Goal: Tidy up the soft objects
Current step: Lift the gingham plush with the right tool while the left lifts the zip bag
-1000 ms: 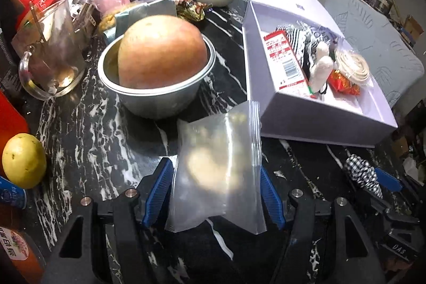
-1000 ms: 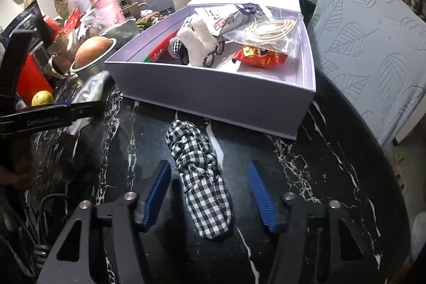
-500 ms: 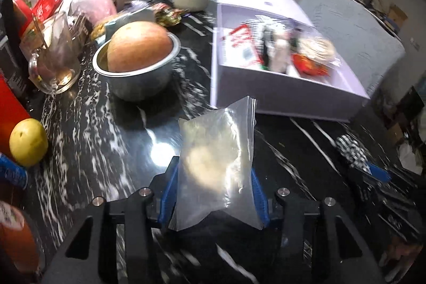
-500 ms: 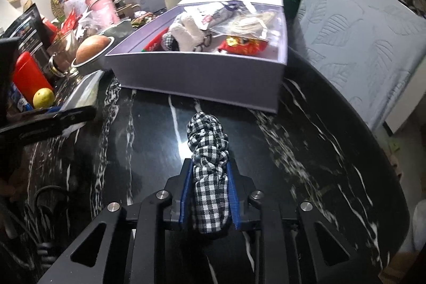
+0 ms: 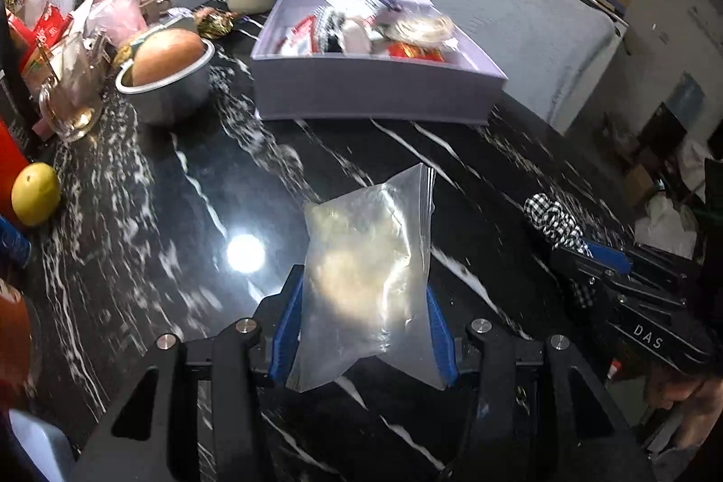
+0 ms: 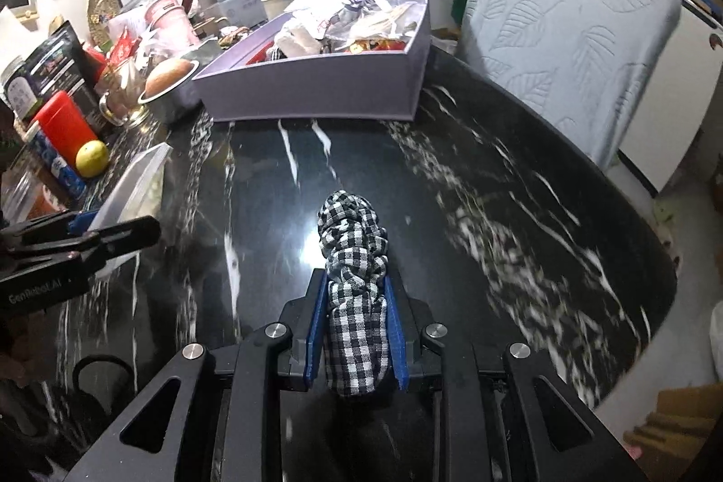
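My left gripper (image 5: 361,315) is shut on a clear zip bag (image 5: 368,278) with something pale inside, held above the black marble table (image 5: 180,211). My right gripper (image 6: 357,328) is shut on a black-and-white checked cloth scrunchie (image 6: 354,256), also lifted over the table; it also shows in the left wrist view (image 5: 553,220). An open lilac box (image 5: 375,89) holding several small soft items and packets stands ahead, also in the right wrist view (image 6: 316,93). The left gripper with its bag shows at the left of the right wrist view (image 6: 131,193).
Left of the box stand a steel bowl with a round bun (image 5: 167,71), a glass mug (image 5: 68,98), a lemon (image 5: 35,194), a red can (image 6: 63,129) and cluttered packets. A chair with a pale leaf-pattern cover (image 6: 569,35) stands at the table's right edge.
Both grippers closed, the left on the bag and the right on the scrunchie, then lifted and pulled back from the box, which now looks farther away.
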`<control>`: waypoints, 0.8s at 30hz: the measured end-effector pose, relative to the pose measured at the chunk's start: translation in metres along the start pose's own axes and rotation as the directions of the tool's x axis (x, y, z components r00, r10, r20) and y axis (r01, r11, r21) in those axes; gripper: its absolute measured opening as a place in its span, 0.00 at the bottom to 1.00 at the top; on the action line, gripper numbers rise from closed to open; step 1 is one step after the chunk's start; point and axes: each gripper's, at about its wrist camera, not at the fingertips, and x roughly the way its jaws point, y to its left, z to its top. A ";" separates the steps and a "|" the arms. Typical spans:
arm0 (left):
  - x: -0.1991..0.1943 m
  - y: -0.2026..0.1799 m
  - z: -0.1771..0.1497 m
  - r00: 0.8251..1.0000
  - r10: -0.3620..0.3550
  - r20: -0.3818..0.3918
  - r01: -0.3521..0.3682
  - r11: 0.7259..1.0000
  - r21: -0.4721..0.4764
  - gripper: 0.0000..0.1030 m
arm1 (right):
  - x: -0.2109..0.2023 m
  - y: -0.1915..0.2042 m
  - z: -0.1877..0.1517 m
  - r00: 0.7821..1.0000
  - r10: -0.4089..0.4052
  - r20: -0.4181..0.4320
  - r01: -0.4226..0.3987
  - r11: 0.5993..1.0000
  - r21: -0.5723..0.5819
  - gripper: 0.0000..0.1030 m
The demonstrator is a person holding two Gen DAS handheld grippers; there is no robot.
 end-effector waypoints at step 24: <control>0.012 -0.008 -0.019 0.994 0.106 -0.021 -0.105 0.994 0.039 0.54 | -0.010 0.005 -0.024 1.000 -0.001 0.014 0.001 1.000 -0.029 0.37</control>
